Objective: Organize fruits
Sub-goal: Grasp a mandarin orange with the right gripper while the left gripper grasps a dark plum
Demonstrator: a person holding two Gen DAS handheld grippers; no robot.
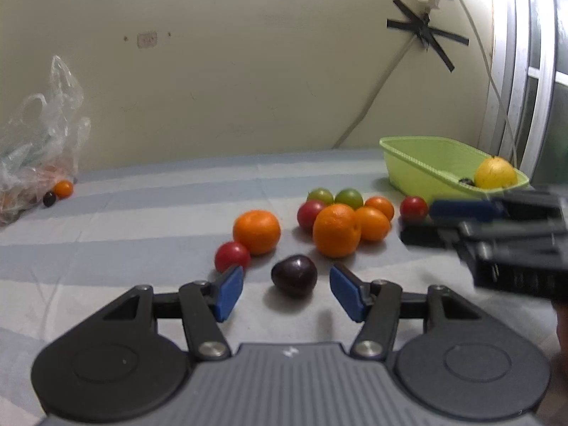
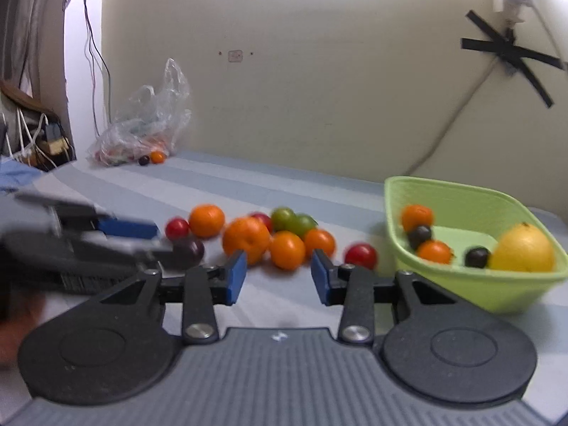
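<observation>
Left wrist view: left tool [image 1: 287, 291] spread wide around a dark plum [image 1: 294, 275], not touching; right tool [image 2: 277, 277] wide open, holding nothing, near the green basket [image 2: 461, 191].

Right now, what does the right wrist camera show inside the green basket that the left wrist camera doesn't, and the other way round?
Only the right wrist view looks into the light green plastic basket: two small oranges, two dark plums. Only the left wrist view shows the dark purple plum lying between the open left gripper fingers. Both show the large yellow citrus in the basket, the loose fruit cluster and the clear plastic bag.
</observation>
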